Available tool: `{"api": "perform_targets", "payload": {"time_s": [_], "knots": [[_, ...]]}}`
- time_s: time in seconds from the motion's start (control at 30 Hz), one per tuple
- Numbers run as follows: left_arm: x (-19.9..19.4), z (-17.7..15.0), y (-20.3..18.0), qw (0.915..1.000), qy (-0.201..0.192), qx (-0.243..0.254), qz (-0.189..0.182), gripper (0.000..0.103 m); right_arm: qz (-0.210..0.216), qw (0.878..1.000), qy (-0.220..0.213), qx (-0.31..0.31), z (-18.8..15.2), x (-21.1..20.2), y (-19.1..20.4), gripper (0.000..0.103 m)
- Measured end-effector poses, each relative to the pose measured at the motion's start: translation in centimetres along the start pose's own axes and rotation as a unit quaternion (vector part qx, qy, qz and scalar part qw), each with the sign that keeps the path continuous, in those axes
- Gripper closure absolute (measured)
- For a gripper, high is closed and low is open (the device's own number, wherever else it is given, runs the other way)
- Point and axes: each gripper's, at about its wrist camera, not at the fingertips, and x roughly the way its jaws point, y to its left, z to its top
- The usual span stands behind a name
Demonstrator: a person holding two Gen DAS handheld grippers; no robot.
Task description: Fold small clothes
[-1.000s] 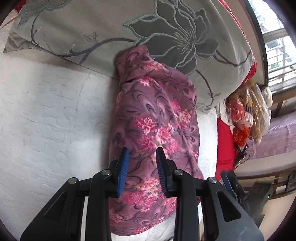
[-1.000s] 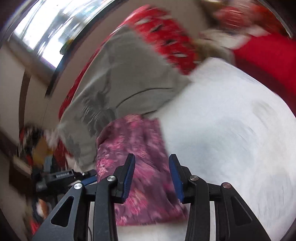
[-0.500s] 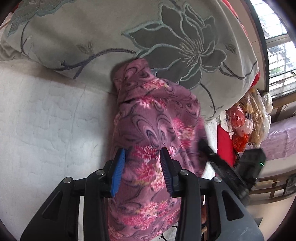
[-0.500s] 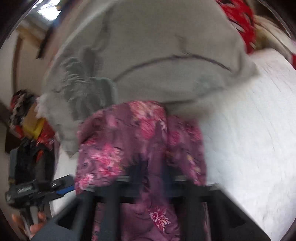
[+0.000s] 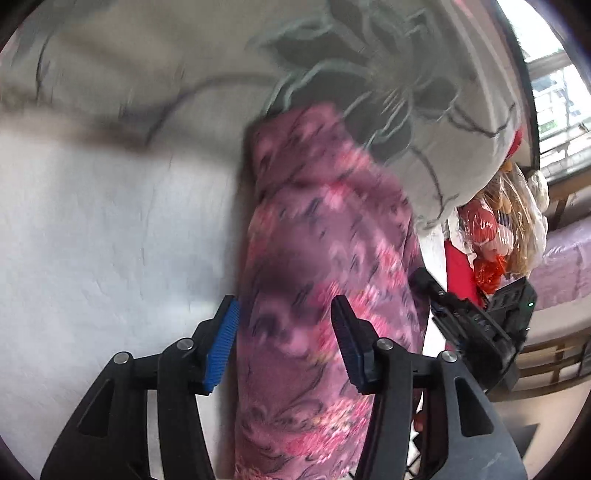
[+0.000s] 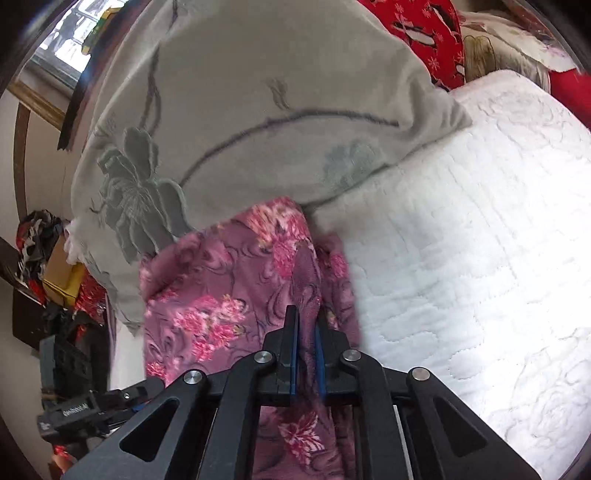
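Right gripper [image 6: 306, 325]: jaws nearly together, clamped on raised ridge of purple floral garment [image 6: 229, 288]; jaws just eased apart slightly, fabric pinched between pads. Left gripper [image 5: 284, 332]: jaws apart and just been widening, garment [image 5: 325, 258] between them, pads not pressing it. Garment lies lengthwise on white quilted bedspread [image 6: 461, 240], far end touching grey flower-embroidered pillow [image 6: 240, 92]. Red patterned cloth [image 6: 432, 26] behind pillow. Clear plastic bag [image 5: 506, 221] beside bed holds red and yellowish items, contents unclear. Left view blurred.
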Motion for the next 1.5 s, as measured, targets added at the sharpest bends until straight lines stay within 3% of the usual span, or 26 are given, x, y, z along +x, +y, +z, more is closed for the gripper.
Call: {"api": "perform_targets", "payload": {"time_s": [0.07, 0.1, 0.13, 0.3, 0.37, 0.4, 0.5, 0.6, 0.63, 0.7, 0.73, 0.83, 0.97, 1.07, 1.17, 1.3, 1.4, 1.43, 1.5], "knots": [[-0.1, 1.3, -0.7, 0.9998, -0.008, 0.012, 0.012, 0.052, 0.004, 1.000, -0.013, -0.003, 1.2, -0.4, 0.5, 0.070], [0.2, 1.9, -0.9, 0.9997, -0.008, 0.016, 0.018, 0.052, 0.001, 1.000, -0.019, 0.001, 1.7, -0.2, 0.7, 0.052], [0.6, 2.7, -1.3, 0.9994, -0.008, 0.020, 0.027, 0.052, 0.001, 1.000, -0.020, 0.005, 2.1, 0.1, 0.9, 0.048], [2.6, 5.1, -1.4, 0.9983, 0.001, 0.024, 0.053, 0.052, -0.025, 0.999, 0.020, 0.007, 3.5, 3.7, 1.6, 0.051], [2.8, 6.1, -1.2, 0.9986, -0.009, 0.016, 0.049, 0.052, -0.016, 1.000, 0.021, -0.010, 3.7, 3.9, 2.0, 0.088], [2.9, 6.6, -1.1, 0.9988, -0.013, 0.009, 0.047, 0.052, -0.014, 1.000, 0.004, -0.023, 3.9, 3.5, 2.2, 0.097], [4.5, 7.9, 0.3, 0.9987, -0.006, -0.031, 0.041, 0.051, -0.026, 0.999, -0.024, -0.013, 4.1, 3.2, 1.2, 0.098], [6.3, 8.5, 2.0, 0.9969, 0.011, -0.072, 0.030, 0.050, -0.084, 0.996, 0.008, 0.017, 3.7, 5.2, -1.2, 0.103], [6.1, 8.6, 2.2, 0.9968, 0.011, -0.076, 0.024, 0.050, -0.096, 0.995, 0.010, 0.021, 3.7, 5.4, -1.7, 0.103], [5.1, 8.4, 2.8, 0.9966, 0.012, -0.079, 0.018, 0.050, -0.067, 0.997, 0.008, 0.043, 3.8, 4.7, -2.4, 0.103], [4.3, 8.1, 2.9, 0.9971, 0.008, -0.074, 0.016, 0.050, -0.060, 0.997, 0.001, 0.047, 3.8, 3.9, -2.5, 0.095], [1.0, 5.5, 2.9, 0.9989, -0.017, -0.043, 0.013, 0.050, -0.021, 1.000, -0.023, -0.001, 3.1, 0.5, -1.3, 0.095], [-1.0, 1.0, 3.7, 0.9989, -0.026, -0.040, -0.005, 0.050, 0.032, 0.998, -0.025, -0.056, 0.6, -2.3, 0.7, 0.090], [-0.2, -1.4, 4.8, 0.9987, -0.011, -0.050, 0.007, 0.049, 0.013, 0.997, -0.001, -0.077, -1.9, -0.6, 2.3, 0.089], [-0.2, -2.5, 5.3, 0.9980, 0.008, -0.063, 0.008, 0.048, -0.048, 0.993, 0.044, -0.102, -3.4, 1.7, 2.6, 0.097], [-2.7, -3.9, 4.0, 0.9983, 0.005, -0.057, -0.003, 0.050, -0.034, 0.995, 0.020, -0.090, -3.7, -1.9, 4.1, 0.085], [-3.1, -6.3, 3.4, 0.9985, 0.015, -0.050, -0.017, 0.049, -0.032, 0.995, 0.025, -0.087, -5.1, -3.5, 3.8, 0.058], [-2.8, -7.2, 3.3, 0.9985, 0.022, -0.046, -0.018, 0.049, -0.035, 0.995, 0.029, -0.085, -5.8, -3.9, 3.4, 0.058], [-1.1, -8.8, 2.9, 0.9985, 0.039, -0.035, 0.013, 0.049, -0.036, 0.995, 0.021, -0.085, -7.6, -5.1, 2.4, 0.062]]}}
